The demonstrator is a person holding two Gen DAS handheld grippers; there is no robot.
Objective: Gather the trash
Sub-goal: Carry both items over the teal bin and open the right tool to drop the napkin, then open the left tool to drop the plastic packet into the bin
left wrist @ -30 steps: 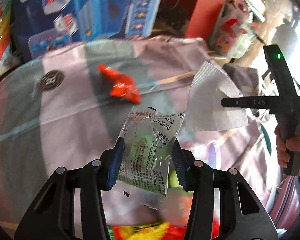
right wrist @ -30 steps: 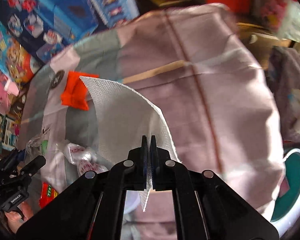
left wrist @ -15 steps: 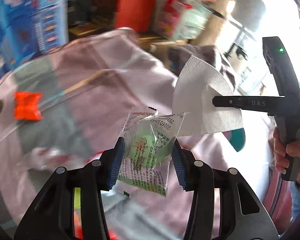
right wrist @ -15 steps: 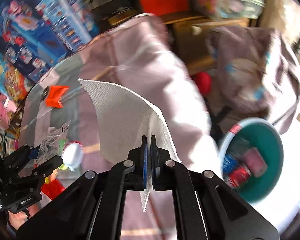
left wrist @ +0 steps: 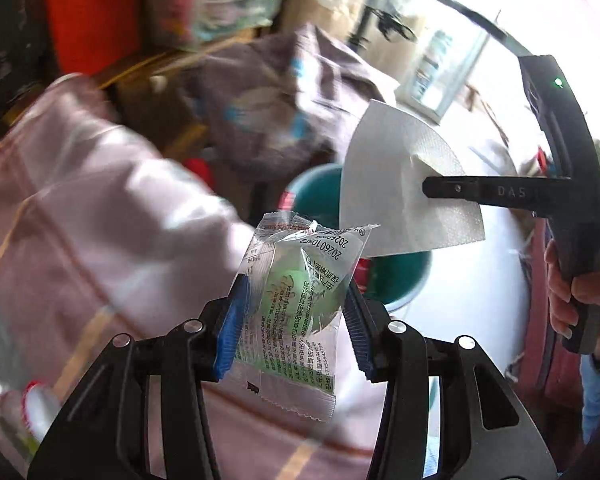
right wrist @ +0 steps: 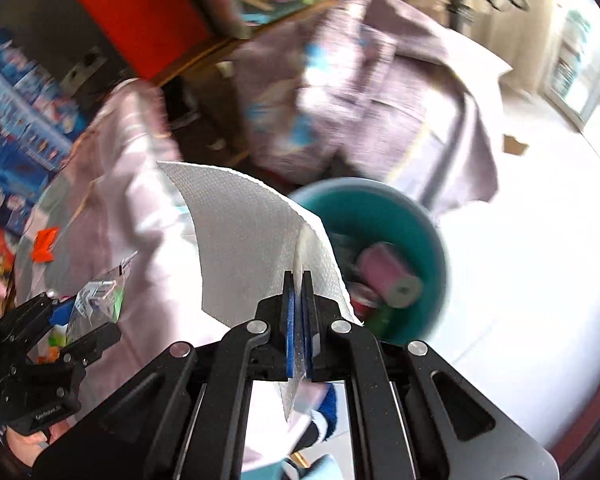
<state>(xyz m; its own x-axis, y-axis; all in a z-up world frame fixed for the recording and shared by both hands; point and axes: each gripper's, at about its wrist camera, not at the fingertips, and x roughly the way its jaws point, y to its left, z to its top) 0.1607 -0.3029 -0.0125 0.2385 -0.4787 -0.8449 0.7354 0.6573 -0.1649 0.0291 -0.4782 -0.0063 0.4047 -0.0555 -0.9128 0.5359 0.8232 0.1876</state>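
Wrapper (left wrist: pixel 296 304) sits clamped in my left gripper (left wrist: pixel 294 320); paper towel (right wrist: pixel 256 240) is pinched in my right gripper (right wrist: pixel 299 320). Beyond them waits the teal bin (right wrist: pixel 428 216); I should centre both over its mouth before releasing.

Support surface — a table draped in a pink-and-grey cloth (right wrist: pixel 112 184), its pale stripes blurred. Lying on the cloth: an orange-red wrapper (right wrist: pixel 44 245) near the far left edge, and a white, red-printed item (left wrist: pixel 32 408), too blurred to identify. Beside the table, the white floor (right wrist: pixel 532 264) carries a teal bin (right wrist: pixel 428 240) holding a pink roll (right wrist: pixel 388 276) and other trash.
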